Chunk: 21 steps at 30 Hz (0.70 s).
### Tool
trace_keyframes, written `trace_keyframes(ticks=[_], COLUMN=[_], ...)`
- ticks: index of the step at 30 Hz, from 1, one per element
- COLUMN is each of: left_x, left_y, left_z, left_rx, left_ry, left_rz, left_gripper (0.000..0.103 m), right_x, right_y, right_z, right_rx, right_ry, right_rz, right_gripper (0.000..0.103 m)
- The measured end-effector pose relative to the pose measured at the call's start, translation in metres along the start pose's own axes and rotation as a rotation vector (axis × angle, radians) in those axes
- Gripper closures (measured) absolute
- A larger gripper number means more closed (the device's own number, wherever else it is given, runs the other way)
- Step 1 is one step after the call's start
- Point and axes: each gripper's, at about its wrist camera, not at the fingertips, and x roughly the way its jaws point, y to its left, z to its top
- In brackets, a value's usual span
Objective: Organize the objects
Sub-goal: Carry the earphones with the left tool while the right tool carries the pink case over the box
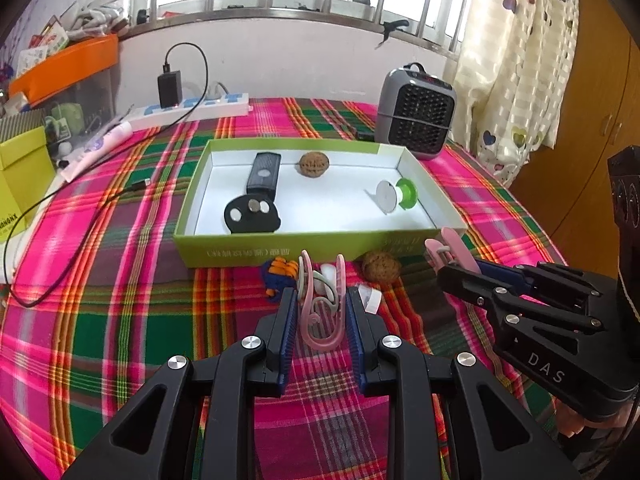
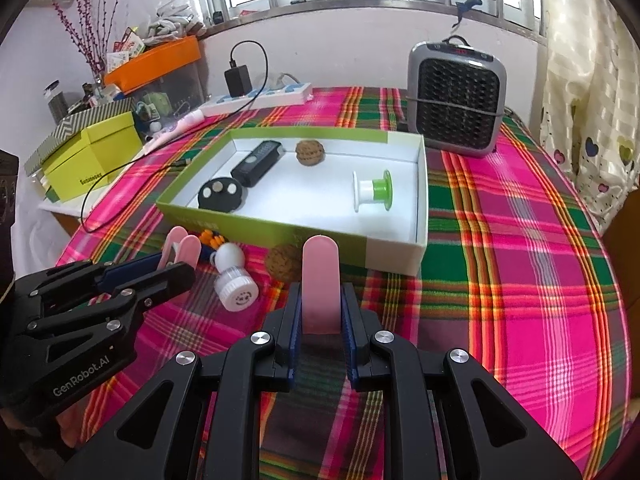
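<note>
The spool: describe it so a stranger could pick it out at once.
Start at the green-sided box in the middle of the plaid cloth. Look inside, at the end nearer the grey heater. The spool lies on its side there, alone; it is the only white-and-green thing, while its boxmates are black gadgets and a brown walnut.

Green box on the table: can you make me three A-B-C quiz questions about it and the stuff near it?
1. Where is the green-and-white spool?
A) inside the green box
B) on the floor
C) on a chair

2. How many walnuts are there?
A) one
B) two
C) five

3. What is the left gripper doing?
A) open and empty
B) shut on a walnut
C) shut on a pink clip

Answers:
1 A: it lies on the box's white bottom.
2 B: one sits in the box, another just in front of it.
3 C: the clip is pinched between its two fingers.
</note>
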Motion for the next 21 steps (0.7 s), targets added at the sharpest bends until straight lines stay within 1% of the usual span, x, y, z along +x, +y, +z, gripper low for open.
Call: trace_keyframes(ticks=[8,15,21], left_x=[0.0,0.005,0.014], left_y=[0.004,0.012,0.023], left_z=[0.013,0.027,0.04], left_rx=[0.003,-0.017,-0.037], left_ry=[-0.007,-0.019,-0.018], left_rz=[0.005,0.006,0.026], left_gripper=[0.081,0.081,0.081], right_x=[0.001,0.011,0.023], right_y=[0.003,-0.001,-0.002], right_z=[0.015,0.029,0.047], right_rx=[-0.014,-0.017,-0.035], right_ry=[-0.013,-0.007,-0.006], right_rz=[0.012,0.012,0.01], right_gripper=[0.084,0.084,0.084])
